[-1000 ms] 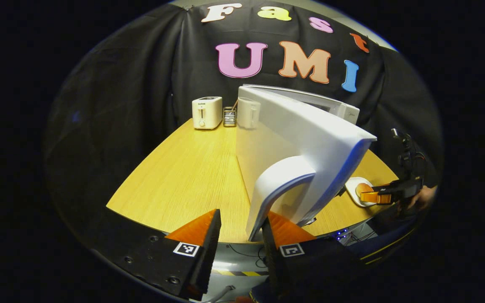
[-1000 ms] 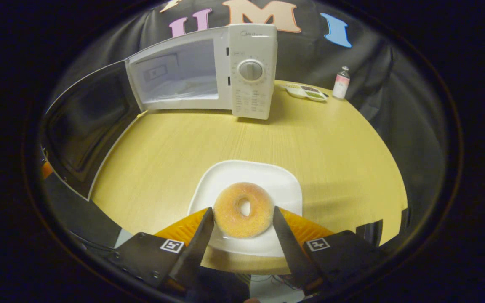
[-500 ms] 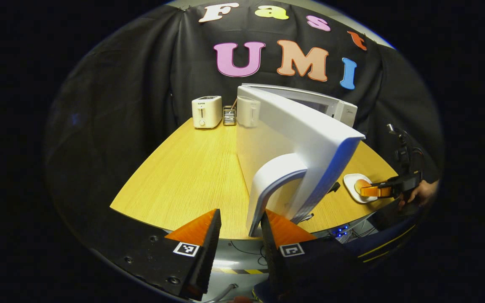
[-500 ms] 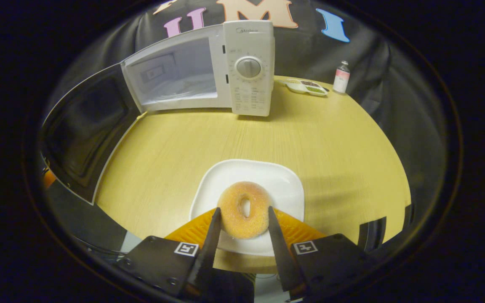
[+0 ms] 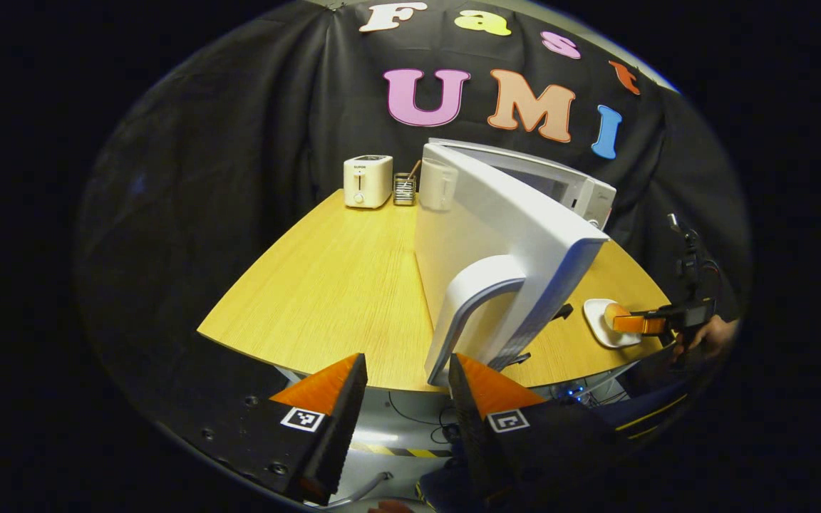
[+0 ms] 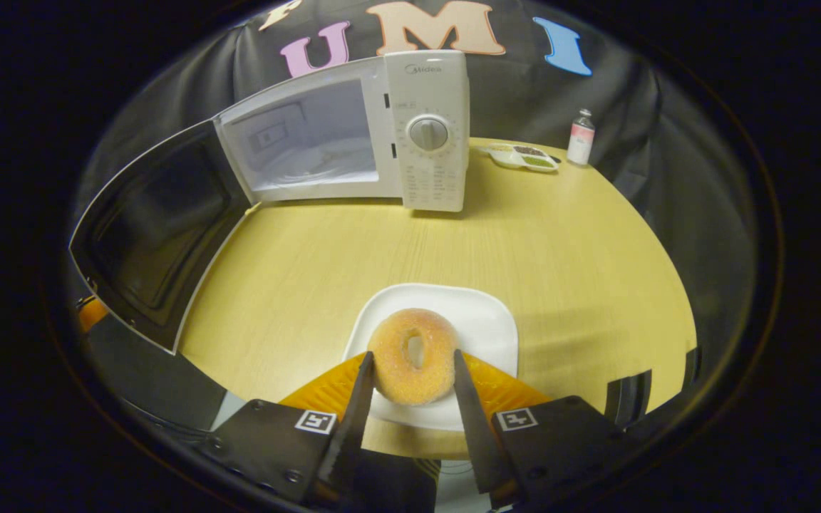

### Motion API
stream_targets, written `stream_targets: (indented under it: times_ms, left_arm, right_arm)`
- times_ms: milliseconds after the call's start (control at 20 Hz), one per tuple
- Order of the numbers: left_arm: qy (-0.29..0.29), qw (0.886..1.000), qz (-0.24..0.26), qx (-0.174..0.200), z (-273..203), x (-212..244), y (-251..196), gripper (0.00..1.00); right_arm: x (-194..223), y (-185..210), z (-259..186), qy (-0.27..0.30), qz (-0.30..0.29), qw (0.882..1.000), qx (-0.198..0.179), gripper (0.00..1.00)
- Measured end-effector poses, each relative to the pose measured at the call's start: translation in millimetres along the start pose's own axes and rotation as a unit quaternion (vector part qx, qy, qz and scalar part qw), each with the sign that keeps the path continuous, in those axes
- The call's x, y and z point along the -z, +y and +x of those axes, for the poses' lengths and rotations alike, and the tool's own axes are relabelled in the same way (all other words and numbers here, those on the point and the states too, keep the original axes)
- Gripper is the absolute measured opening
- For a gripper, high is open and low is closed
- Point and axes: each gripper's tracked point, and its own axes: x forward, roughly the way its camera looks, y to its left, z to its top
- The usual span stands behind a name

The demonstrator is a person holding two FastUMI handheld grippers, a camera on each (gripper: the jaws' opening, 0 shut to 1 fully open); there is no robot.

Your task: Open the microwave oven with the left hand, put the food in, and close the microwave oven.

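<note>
The white microwave (image 6: 428, 128) stands at the back of the table with its door (image 6: 161, 228) swung wide to the left and its cavity (image 6: 311, 142) open. A sugared doughnut (image 6: 414, 355) sits over the near edge of a white plate (image 6: 482, 320), and my right gripper (image 6: 412, 354) is shut on it, one finger on each side. In the left gripper view the door (image 5: 510, 235) is seen from outside. The lower end of its curved handle (image 5: 478, 285) lies just ahead of my open left gripper (image 5: 407, 363), close to one finger and not clamped. Far right, the right gripper (image 5: 638, 324) is held by a hand.
At the table's far left corner are a toaster (image 5: 368, 180), a small rack (image 5: 404, 189) and a white mug (image 5: 439, 184). A small bottle (image 6: 581, 138) and a divided dish (image 6: 522, 155) stand right of the microwave. The wooden table (image 6: 524, 235) stretches between plate and microwave.
The right gripper's fingers closed from beside the doughnut onto it. The left gripper drew back a little from the door handle and stayed open.
</note>
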Motion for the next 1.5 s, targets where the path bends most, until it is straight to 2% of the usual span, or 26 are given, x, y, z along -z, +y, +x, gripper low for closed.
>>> stream_targets:
  times_ms: [100,300,500,650,800,900,1050,1100,1250,1300,1450,1500]
  left_arm:
    - [-0.015,1.000,0.009,-0.008,-10.9,-10.8,4.0,0.70]
    - [-0.062,0.995,0.058,-0.060,-32.1,-52.2,15.7,0.94]
    - [-0.146,0.984,0.088,-0.048,-58.3,-119.2,-9.1,0.92]
    - [-0.188,0.977,0.091,-0.035,-68.5,-157.6,-24.4,0.91]
    - [-0.219,0.972,0.086,-0.020,-77.6,-183.9,-38.3,0.91]
    - [-0.236,0.969,0.066,-0.007,-81.6,-197.1,-49.9,0.91]
    - [-0.246,0.969,0.034,0.017,-85.7,-200.4,-73.3,0.94]
    - [-0.239,0.970,0.028,0.025,-84.5,-196.3,-80.7,0.91]
    - [-0.210,0.977,0.022,0.041,-82.3,-182.0,-95.7,0.92]
    - [-0.206,0.977,0.021,0.043,-83.3,-181.0,-97.1,0.94]
    - [-0.203,0.978,0.031,0.041,-87.6,-184.4,-92.9,0.93]
    - [-0.202,0.978,0.035,0.039,-89.0,-185.0,-91.0,0.94]
  right_arm:
    - [-2.3,0.8,-0.9,-0.001,0.004,1.000,0.000,0.60]
    - [-13.3,16.2,-2.6,-0.008,0.007,1.000,-0.016,0.60]
    - [-41.9,48.0,-4.3,-0.027,0.054,0.997,-0.051,0.61]
    - [-70.8,79.7,-2.6,-0.043,0.116,0.988,-0.090,0.60]
    - [-102.4,113.4,6.7,-0.059,0.201,0.969,-0.132,0.60]
    - [-121.8,139.2,18.4,-0.066,0.262,0.949,-0.164,0.60]
    - [-144.4,167.2,32.8,-0.086,0.311,0.927,-0.191,0.60]
    - [-154.4,175.1,37.2,-0.097,0.327,0.919,-0.197,0.60]
    - [-183.2,186.1,61.8,-0.121,0.379,0.899,-0.185,0.59]
    - [-194.2,190.2,70.6,-0.129,0.401,0.888,-0.184,0.65]
    - [-219.6,199.5,97.0,-0.138,0.453,0.862,-0.178,0.66]
    - [-225.4,198.2,104.8,-0.144,0.465,0.857,-0.168,0.66]
